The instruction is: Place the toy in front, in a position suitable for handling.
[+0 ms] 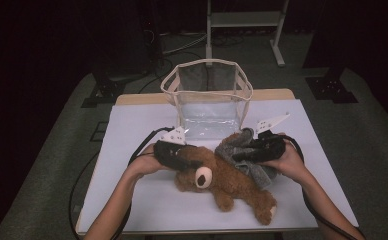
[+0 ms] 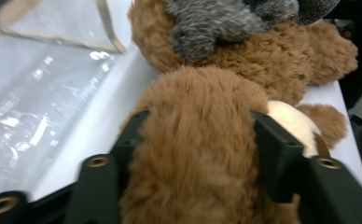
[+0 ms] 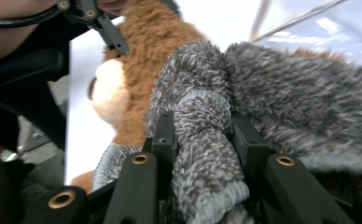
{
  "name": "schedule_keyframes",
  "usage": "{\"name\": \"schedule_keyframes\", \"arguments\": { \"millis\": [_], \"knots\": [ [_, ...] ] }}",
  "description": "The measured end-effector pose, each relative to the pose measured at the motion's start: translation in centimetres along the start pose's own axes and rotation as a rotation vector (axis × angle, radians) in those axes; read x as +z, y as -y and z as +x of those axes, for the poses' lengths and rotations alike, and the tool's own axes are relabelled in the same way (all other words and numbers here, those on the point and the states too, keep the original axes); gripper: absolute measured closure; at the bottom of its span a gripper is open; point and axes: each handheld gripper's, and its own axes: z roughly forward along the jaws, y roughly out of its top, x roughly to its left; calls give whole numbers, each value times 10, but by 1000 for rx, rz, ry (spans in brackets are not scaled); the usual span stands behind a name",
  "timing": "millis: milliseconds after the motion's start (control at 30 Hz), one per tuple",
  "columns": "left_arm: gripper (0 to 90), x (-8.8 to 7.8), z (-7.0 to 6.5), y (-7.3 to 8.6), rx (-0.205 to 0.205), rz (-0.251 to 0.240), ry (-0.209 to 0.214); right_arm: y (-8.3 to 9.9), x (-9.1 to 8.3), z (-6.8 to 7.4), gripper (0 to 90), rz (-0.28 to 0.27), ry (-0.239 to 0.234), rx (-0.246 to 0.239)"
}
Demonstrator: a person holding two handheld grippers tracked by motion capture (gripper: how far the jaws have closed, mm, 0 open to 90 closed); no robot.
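Jaws on the left gripper point(image 2: 195, 154) clamp a thick fold of the brown plush teddy bear point(image 2: 202, 154), fur bulging between and over both black pads, held partly apart by the plush. Right gripper point(image 3: 202, 144) jaws squeeze a ribbed cuff of the grey knitted sweater point(image 3: 281, 102), pads pressed into the knit on both sides.

High view: bear point(image 1: 232, 182) lies on its back on the white table point(image 1: 132, 200), head toward the left gripper point(image 1: 179, 157), legs pointing to the near right corner. Sweater point(image 1: 234, 145) is bunched over the bear's upper body on its far right side, touching it, with the right gripper point(image 1: 259, 150) on top of the bunch. Both hands rest low beside the toy, one each side.

Clear plastic storage bag with beige trim point(image 1: 209, 97) stands upright and open at the far edge of the table, just behind bear and sweater, apart from the grippers.
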Motion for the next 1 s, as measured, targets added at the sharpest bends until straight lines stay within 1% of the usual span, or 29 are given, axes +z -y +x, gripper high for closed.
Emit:
{"name": "schedule_keyframes", "arguments": {
  "millis": [67, 133, 167, 200, 233, 267, 300, 333, 367, 400, 433, 500, 567, 600, 633, 667, 700, 733, 767, 800, 867, 933, 967, 1000],
  "knots": [
    [271, -1, -5, 3, -21, -10, 5, 7, 4, 12, 672, 4, -11, -14],
    [167, 1, -10, 2, -42, -17, 14, 13, 5, 25, 675, 1, -12, -34],
    [132, 2, -12, 2, -40, -10, 18, 17, 4, 32, 675, -4, -5, -51],
    [119, 6, -13, 1, -39, -3, 28, 18, 3, 36, 676, -4, 0, -58],
    [127, 8, -15, 1, -31, 3, 31, 19, 2, 40, 675, -3, 7, -65],
    [160, 10, -18, 2, -15, -7, 36, 20, 1, 44, 674, -3, 16, -71],
    [232, 10, -20, 3, -2, -18, 33, 21, -1, 47, 674, -4, 28, -79],
    [255, 9, -23, 5, 13, -21, 26, 21, -3, 49, 673, -5, 33, -82],
    [309, 8, -26, 6, 20, -27, 16, 20, -9, 51, 674, -10, 38, -85],
    [331, 7, -28, 8, 34, -32, 6, 19, -13, 51, 675, -18, 39, -87],
    [352, 5, -30, 11, 39, -44, 2, 19, -19, 51, 677, -31, 43, -84],
    [366, 5, -31, 15, 39, -59, 2, 18, -32, 49, 679, -57, 45, -73],
    [367, 4, -32, 15, 48, -55, 1, 14, -47, 49, 679, -94, 58, -59],
    [366, 5, -33, 15, 54, -54, -3, 12, -52, 49, 680, -105, 67, -61],
    [366, 5, -34, 13, 66, -48, -8, 8, -59, 50, 679, -121, 79, -70],
    [366, 5, -37, 12, 83, -38, -14, 2, -65, 53, 679, -126, 88, -71],
    [366, 5, -38, 11, 95, -34, -19, -6, -70, 56, 679, -126, 91, -88],
    [367, 5, -40, 10, 107, -29, -23, -12, -71, 58, 678, -127, 93, -104],
    [367, 5, -41, 9, 118, -23, -26, -20, -70, 62, 678, -114, 94, -112],
    [367, 5, -42, 8, 125, -20, -28, -29, -67, 66, 678, -95, 97, -132],
    [371, 5, -44, 8, 135, -21, -31, -44, -56, 70, 678, -62, 89, -163],
    [372, 5, -46, 8, 142, -19, -36, -57, -40, 71, 677, -19, 81, -184],
    [372, 5, -46, 7, 144, -19, -37, -63, -28, 68, 677, 8, 64, -180],
    [372, 6, -46, 8, 146, -20, -38, -65, -20, 66, 677, 27, 50, -174]
  ]
}}
